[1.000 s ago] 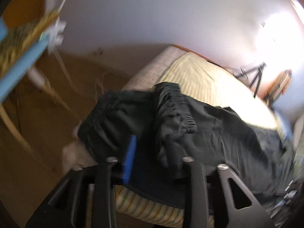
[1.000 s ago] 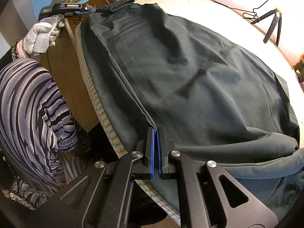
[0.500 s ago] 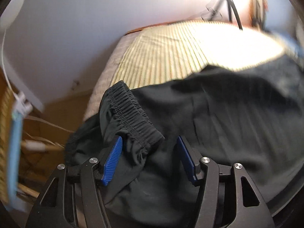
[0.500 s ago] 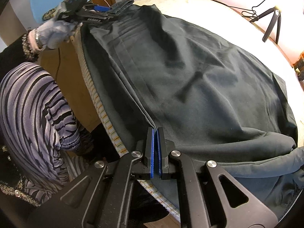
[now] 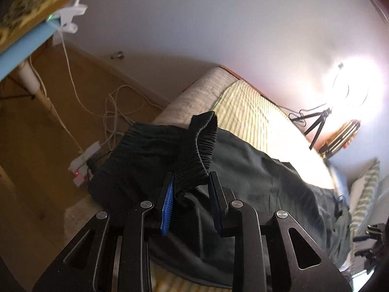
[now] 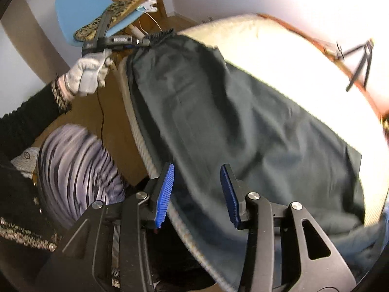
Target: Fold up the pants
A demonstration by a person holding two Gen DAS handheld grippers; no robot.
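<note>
Over the pants (image 6: 243,126), right gripper (image 6: 197,189) (fingers (image 6: 166,189) apart).

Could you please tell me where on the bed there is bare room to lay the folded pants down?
The bare striped mattress beyond the pants, between the waistband and the tripod, is free. In the right wrist view, pale mattress also shows past the pants' far edge. The near edge is crowded: cloth overhangs it at both hand-held grippers.
</note>
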